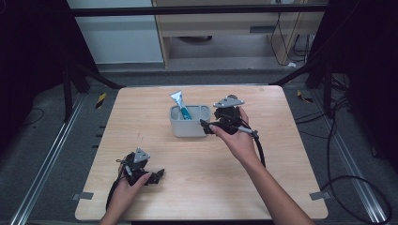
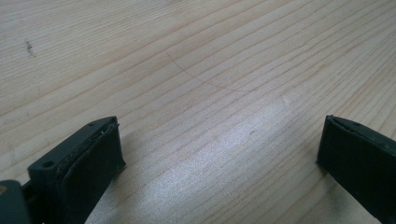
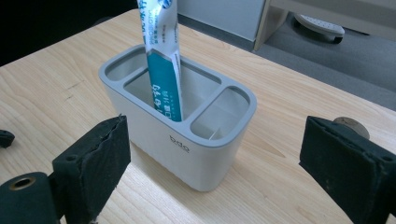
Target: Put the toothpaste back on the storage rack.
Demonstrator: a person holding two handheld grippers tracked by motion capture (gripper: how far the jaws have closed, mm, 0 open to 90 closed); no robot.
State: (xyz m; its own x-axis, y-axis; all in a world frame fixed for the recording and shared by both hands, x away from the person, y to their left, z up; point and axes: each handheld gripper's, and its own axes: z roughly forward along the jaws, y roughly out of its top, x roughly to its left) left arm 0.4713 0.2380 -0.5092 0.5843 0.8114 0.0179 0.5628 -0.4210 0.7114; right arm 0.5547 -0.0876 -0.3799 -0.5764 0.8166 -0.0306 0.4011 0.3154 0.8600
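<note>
Grey holder [image 1: 188, 125]: stands mid-table, slightly far.
Toothpaste tube [image 1: 180, 104]: upright in the holder's middle compartment; placing looks done.
Right gripper [image 1: 210, 126]: jaws spread wide, empty, just right of the holder.
Left gripper [image 1: 158, 175]: released, empty, near-left over bare table [image 2: 196, 70].
Left to do: seemingly only withdrawing.

The toothpaste tube [image 3: 161, 56] (upright in the holder [image 3: 154, 126]) runs past the top edge.
</note>
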